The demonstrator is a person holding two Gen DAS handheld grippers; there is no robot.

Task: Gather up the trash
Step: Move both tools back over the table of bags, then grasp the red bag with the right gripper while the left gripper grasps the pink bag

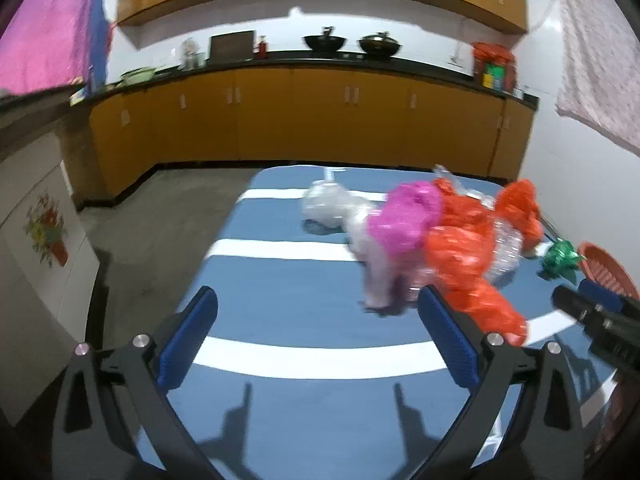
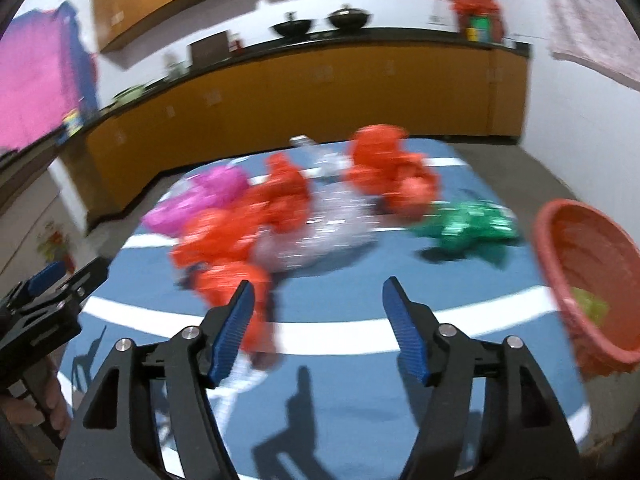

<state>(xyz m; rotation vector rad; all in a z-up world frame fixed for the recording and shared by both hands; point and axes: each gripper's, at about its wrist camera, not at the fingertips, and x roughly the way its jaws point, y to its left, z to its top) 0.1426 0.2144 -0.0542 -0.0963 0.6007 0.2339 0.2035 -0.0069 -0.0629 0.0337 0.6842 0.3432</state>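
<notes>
Trash [image 2: 276, 216] lies heaped on your blue striped table [image 1: 288, 304]: orange bags [image 1: 460, 256], a pink bag [image 1: 404, 216], clear crumpled plastic [image 1: 328, 204] and a green foil wad [image 2: 464, 224]. No writing is readable through the blur. At 3 o'clock in the right view your red basket [image 2: 576, 236] holds something yellow-green [image 2: 588, 304]. Your left gripper [image 1: 316, 336] is spread wide, nothing between its pads. Your right gripper [image 2: 316, 328] is also spread and empty, an orange bag just past its 9 o'clock finger.
</notes>
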